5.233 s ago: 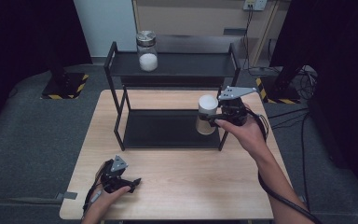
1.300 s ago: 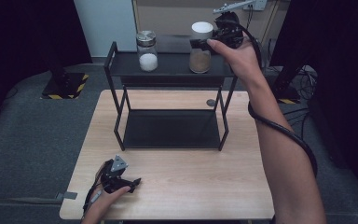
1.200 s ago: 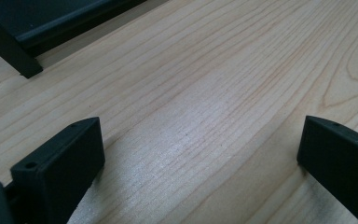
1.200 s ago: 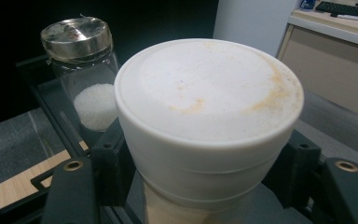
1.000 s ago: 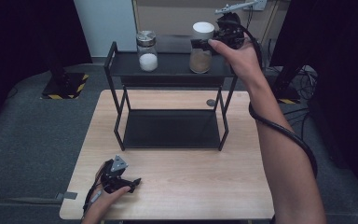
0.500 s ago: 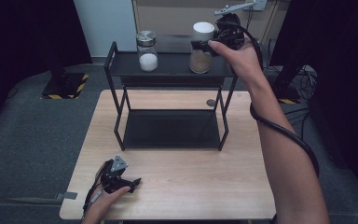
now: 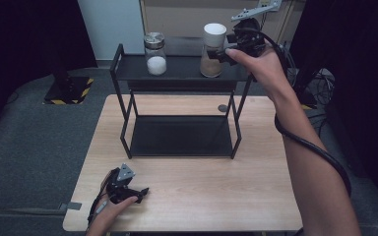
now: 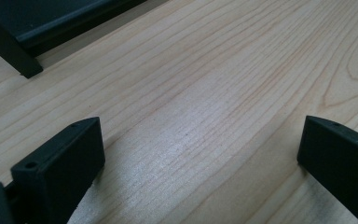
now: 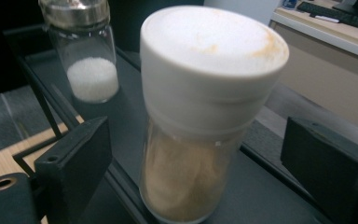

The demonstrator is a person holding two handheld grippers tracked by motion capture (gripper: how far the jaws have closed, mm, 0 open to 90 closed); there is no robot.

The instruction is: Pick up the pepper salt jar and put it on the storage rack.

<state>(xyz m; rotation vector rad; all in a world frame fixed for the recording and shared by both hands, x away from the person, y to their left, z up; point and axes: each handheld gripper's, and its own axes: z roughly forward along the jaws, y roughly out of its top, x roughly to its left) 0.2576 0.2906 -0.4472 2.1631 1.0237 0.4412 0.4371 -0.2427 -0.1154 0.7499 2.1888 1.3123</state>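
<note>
Right gripper view: the right gripper's (image 9: 193,154) jaws have just been opening and now stand spread on either side of the white-capped spice jar (image 9: 200,121), pads clear of the glass. The jar stands upright on the top shelf of the black rack (image 7: 177,73), well apart from the metal-lidded salt jar (image 7: 155,54); the placement looks finished. On the worktop (image 7: 202,196), the left gripper (image 7: 128,189) rests with jaws spread, empty.

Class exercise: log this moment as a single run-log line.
right gripper: jaws just opened, clear of white-lidded jar | jar: on rack top shelf | left gripper: open, idle
</note>
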